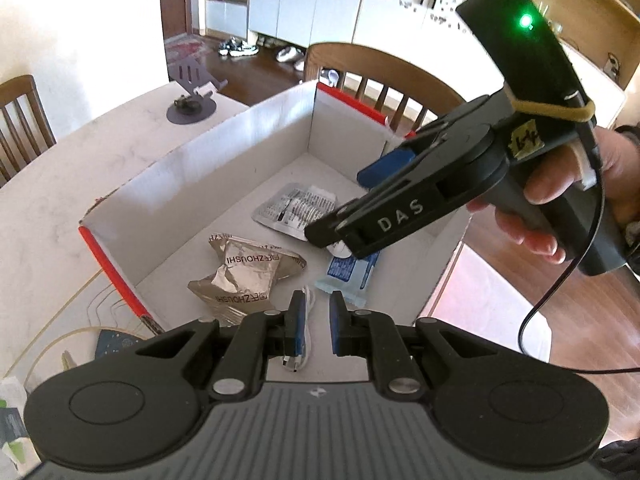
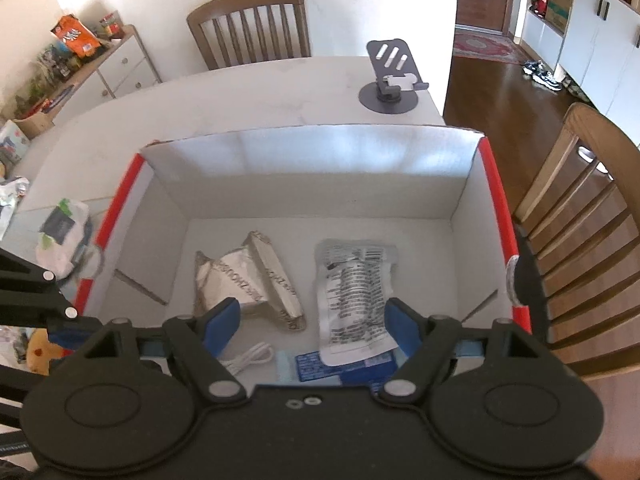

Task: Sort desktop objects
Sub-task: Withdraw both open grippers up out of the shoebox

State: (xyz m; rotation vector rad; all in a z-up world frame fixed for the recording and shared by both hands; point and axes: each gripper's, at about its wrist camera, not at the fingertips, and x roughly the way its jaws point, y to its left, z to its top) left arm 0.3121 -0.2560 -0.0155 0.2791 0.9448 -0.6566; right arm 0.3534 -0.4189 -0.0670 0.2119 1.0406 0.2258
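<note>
- left wrist view: your left gripper (image 1: 317,322) hangs over the near end of the white box (image 1: 224,168); its blue-padded fingers (image 1: 297,320) stand nearly together with nothing pinched between them, only a narrow gap showing the box floor
- a white cable (image 1: 306,334) lies on the box floor right under that gap, its plug end toward the camera
- your right gripper (image 1: 344,232) reaches in from the right, held in your hand (image 1: 560,204), tips low over the box contents; a green light glows on its top unit
- inside the box: a crumpled gold foil packet (image 1: 244,276) at left, a silver printed pouch (image 1: 294,210) further in, a pale blue sachet (image 1: 352,276) partly under the right gripper's tip
- right wrist view: your right gripper's (image 2: 314,326) jaws are spread wide and easing wider, pads clear of everything; the silver pouch (image 2: 358,296) lies flat just inside the right pad, the gold packet (image 2: 250,280) beside the left pad
- the blue sachet (image 2: 320,366) and white cable (image 2: 250,356) sit at the near edge, half hidden by the gripper body
- a grey phone stand (image 2: 390,80) stands on the table (image 2: 240,96) beyond the box, well apart from it
- wooden chairs (image 2: 248,26) around the table
</note>
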